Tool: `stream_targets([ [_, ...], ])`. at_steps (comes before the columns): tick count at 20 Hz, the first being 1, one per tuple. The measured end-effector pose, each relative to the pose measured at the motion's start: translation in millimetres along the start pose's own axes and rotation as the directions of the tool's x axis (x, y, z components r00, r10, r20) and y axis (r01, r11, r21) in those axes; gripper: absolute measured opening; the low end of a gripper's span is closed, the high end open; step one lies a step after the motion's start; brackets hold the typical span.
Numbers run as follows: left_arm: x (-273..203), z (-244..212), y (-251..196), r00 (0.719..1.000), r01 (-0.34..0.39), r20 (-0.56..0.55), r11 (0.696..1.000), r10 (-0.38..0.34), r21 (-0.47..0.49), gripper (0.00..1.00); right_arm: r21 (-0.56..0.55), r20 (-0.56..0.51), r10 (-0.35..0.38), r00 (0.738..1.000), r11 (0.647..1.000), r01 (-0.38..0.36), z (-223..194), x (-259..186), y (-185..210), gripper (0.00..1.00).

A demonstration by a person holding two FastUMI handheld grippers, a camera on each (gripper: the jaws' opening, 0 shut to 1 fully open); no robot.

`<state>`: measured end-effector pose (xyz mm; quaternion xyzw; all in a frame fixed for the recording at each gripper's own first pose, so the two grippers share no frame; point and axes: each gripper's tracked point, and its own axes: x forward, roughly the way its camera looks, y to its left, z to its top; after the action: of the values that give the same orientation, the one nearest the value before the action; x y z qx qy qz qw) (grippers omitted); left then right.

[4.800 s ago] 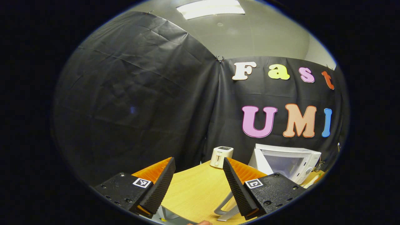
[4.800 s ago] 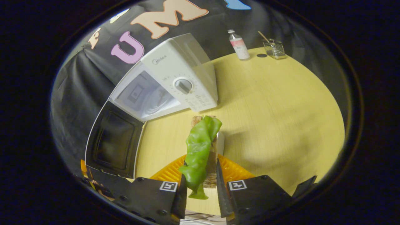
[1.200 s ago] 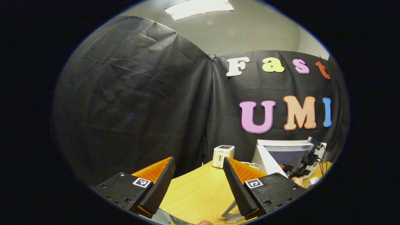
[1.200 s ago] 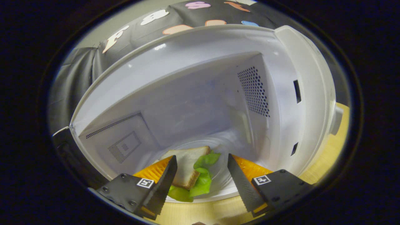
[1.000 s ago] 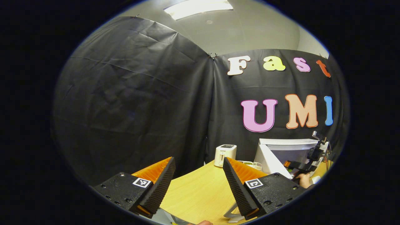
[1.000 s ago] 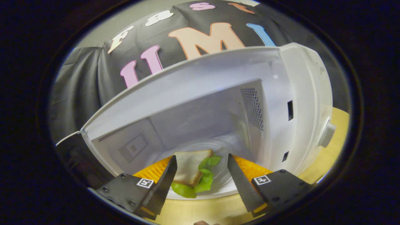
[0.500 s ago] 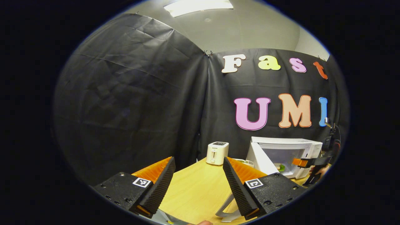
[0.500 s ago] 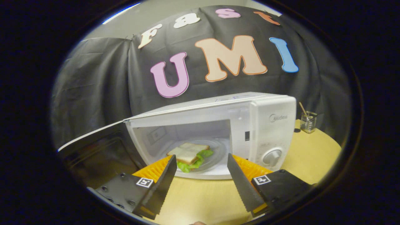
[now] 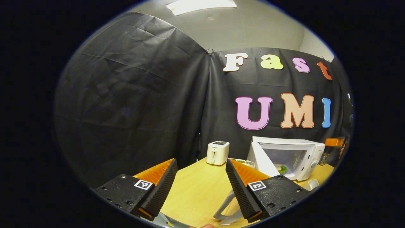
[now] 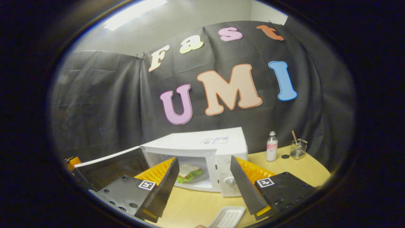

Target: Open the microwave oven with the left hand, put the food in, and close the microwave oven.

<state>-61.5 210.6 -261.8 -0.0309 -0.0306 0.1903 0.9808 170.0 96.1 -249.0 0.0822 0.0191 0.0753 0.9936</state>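
Observation:
The white microwave (image 10: 221, 142) stands on the wooden table with its door (image 10: 110, 166) swung wide to the left. A sandwich with green lettuce (image 10: 189, 173) lies on the glass plate inside. My right gripper (image 10: 204, 186) is open and empty, well back from the oven mouth and above the table. In the left gripper view the microwave (image 9: 300, 148) sits far off at the right, its door (image 9: 258, 160) ajar and a bit of green food (image 9: 282, 169) inside. My left gripper (image 9: 199, 186) is open and empty over the table's left part.
A white toaster (image 9: 217, 153) stands at the back left of the table. A small bottle (image 10: 271, 147) and a wire holder (image 10: 299, 148) sit right of the microwave. An empty white tray (image 10: 228, 217) lies near the front edge. A white handle (image 9: 226, 209) shows below my left gripper.
My right gripper released the sandwich on the microwave's plate, then drew back and up out of the oven. The left gripper has barely shifted and stays open.

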Motion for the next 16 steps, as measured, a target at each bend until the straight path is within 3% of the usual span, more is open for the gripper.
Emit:
stream_targets([
  [2, -2, -6, -1, 1.0, -0.004, -0.014, 1.0, 0.004, 0.005, 0.94, -0.003, 0.035, -0.052, 0.998, 0.999, 0.052, 25, -3, -29, 0.91],
  [3, -5, -9, -1, 1.0, 0.003, -0.021, 1.0, -0.003, 0.005, 0.89, -0.008, 0.051, -0.077, 0.996, 0.997, 0.078, 36, -2, -43, 0.91],
  [4, -5, -12, -2, 0.999, 0.01, -0.03, 1.0, -0.01, -0.001, 0.94, -0.009, 0.077, -0.107, 0.991, 0.994, 0.108, 50, -1, -57, 0.91],
  [5, -4, -13, -2, 0.999, 0.014, -0.034, 1.0, -0.015, -0.017, 0.88, -0.011, 0.1, -0.141, 0.985, 0.99, 0.143, 61, 0, -70, 0.91],
  [6, -3, -16, -4, 0.999, 0.018, -0.041, 0.999, -0.019, -0.028, 0.88, -0.02, 0.117, -0.167, 0.979, 0.985, 0.171, 70, 2, -81, 0.9],
  [7, -2, -21, -7, 0.998, 0.024, -0.052, 0.999, -0.025, -0.038, 0.76, -0.027, 0.126, -0.18, 0.976, 0.982, 0.184, 74, 2, -89, 0.99],
  [8, 0, -25, -10, 0.997, 0.033, -0.066, 0.999, -0.035, -0.043, 0.78, -0.032, 0.128, -0.178, 0.976, 0.982, 0.184, 77, 3, -92, 0.99],
  [10, -3, -35, -21, 0.992, 0.075, -0.096, 0.996, -0.079, -0.045, 0.66, -0.044, 0.128, -0.178, 0.976, 0.982, 0.185, 79, 7, -98, 0.99],
  [11, -3, -34, -24, 0.991, 0.093, -0.088, 0.994, -0.097, -0.05, 0.65, -0.06, 0.13, -0.18, 0.975, 0.98, 0.189, 79, 9, -102, 0.99],
  [12, -6, -33, -30, 0.988, 0.116, -0.092, 0.992, -0.121, -0.057, 0.57, -0.075, 0.129, -0.182, 0.975, 0.978, 0.192, 78, 11, -104, 0.99],
  [13, -8, -32, -37, 0.986, 0.135, -0.094, 0.989, -0.14, -0.057, 0.49, -0.082, 0.127, -0.182, 0.975, 0.978, 0.193, 76, 12, -105, 0.91],
  [14, -8, -32, -44, 0.982, 0.152, -0.102, 0.987, -0.156, -0.045, 0.52, -0.081, 0.133, -0.176, 0.975, 0.979, 0.187, 77, 14, -104, 0.99],
  [15, -7, -36, -48, 0.981, 0.156, -0.112, 0.987, -0.159, -0.033, 0.26, -0.077, 0.135, -0.168, 0.977, 0.981, 0.179, 78, 17, -103, 0.99],
  [16, -8, -36, -49, 0.982, 0.15, -0.115, 0.988, -0.152, -0.022, 0.19, -0.07, 0.135, -0.156, 0.979, 0.984, 0.166, 78, 19, -101, 0.99],
])
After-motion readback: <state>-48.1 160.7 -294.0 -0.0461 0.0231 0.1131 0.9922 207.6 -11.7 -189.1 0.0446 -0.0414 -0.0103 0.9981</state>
